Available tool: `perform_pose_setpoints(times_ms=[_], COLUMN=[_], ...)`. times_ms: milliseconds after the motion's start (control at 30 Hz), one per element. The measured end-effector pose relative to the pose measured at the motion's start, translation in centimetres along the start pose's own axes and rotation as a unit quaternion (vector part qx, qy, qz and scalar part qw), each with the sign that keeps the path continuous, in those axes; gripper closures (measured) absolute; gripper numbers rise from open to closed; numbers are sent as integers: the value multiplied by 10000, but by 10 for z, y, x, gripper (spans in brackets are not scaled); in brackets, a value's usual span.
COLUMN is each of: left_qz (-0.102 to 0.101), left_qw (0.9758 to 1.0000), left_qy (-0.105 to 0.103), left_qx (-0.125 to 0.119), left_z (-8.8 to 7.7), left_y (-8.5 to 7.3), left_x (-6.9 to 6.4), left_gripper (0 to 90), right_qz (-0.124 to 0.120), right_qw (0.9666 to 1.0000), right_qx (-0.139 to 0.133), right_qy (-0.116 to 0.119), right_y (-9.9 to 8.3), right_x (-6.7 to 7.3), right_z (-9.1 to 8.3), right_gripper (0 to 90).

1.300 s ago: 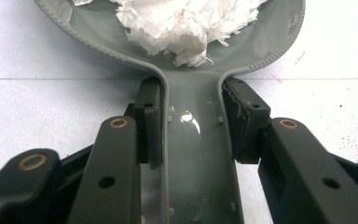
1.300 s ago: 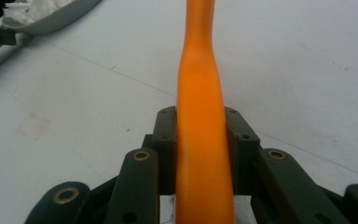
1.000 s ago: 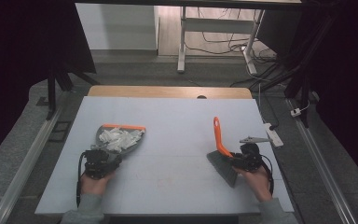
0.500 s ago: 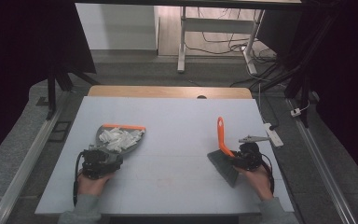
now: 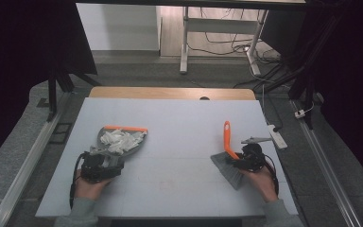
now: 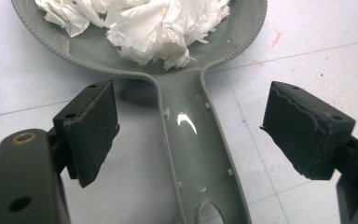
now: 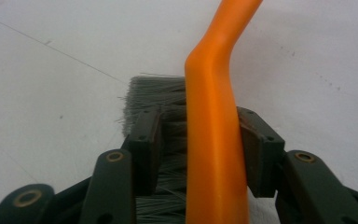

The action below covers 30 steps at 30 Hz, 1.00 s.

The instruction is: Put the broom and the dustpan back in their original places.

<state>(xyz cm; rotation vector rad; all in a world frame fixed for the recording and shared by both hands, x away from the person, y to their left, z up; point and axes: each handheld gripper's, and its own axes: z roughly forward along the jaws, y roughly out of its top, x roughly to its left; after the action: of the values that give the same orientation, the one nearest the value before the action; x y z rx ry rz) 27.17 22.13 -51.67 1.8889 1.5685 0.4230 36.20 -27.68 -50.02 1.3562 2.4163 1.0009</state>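
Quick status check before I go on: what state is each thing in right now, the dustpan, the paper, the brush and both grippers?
Dustpan: flat on the table, handle between the open jaws, untouched.
Crumpled paper: piled in the dustpan's scoop.
Brush: lying on the table, orange handle between the jaws.
Left gripper: jaws have just been opening, clear of the handle.
Right gripper: jaws have just been opening; one pad near the handle, contact unclear.

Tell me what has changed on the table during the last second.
Both tools have just been opening. The left tool let go of the dustpan, whose handle lies between its apart pads. The right tool loosened around the brush. The dustpan, its crumpled paper and the brush stayed in place.
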Motion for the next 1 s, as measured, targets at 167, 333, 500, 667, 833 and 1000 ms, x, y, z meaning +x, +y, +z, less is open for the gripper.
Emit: perform_pose_setpoints(times_ms=[167, 333, 500, 667, 833, 1000], left_qz=[38, 94, 136, 237, 505, 832], left_qw=[10000, 10000, 9999, 9997, 9984, 9950], left_qy=[-48, 16, 18, 20, -126, -484], left_qx=[17, 27, 26, -61, -207, -268], left_z=[-2, -3, -4, -8, -13, -15], left_y=[0, 0, 0, 0, 5, 12], left_x=[2, 2, 4, 3, -4, -13], left_gripper=[190, 190, 192, 191, 193, 201], right_qz=[0, 18, -69, -88, -252, -453], right_qw=[9998, 9993, 9981, 9985, 9981, 9970], right_qx=[106, 167, 184, -58, -410, -598], right_qy=[-162, -331, -590, -544, -381, -187], right_y=[0, 2, 3, 2, -2, -7], right_x=[1, 3, 4, 4, 7, 9], right_z=[3, 5, 3, -2, -15, -22], right_gripper=[487, 465, 477, 477, 484, 491])
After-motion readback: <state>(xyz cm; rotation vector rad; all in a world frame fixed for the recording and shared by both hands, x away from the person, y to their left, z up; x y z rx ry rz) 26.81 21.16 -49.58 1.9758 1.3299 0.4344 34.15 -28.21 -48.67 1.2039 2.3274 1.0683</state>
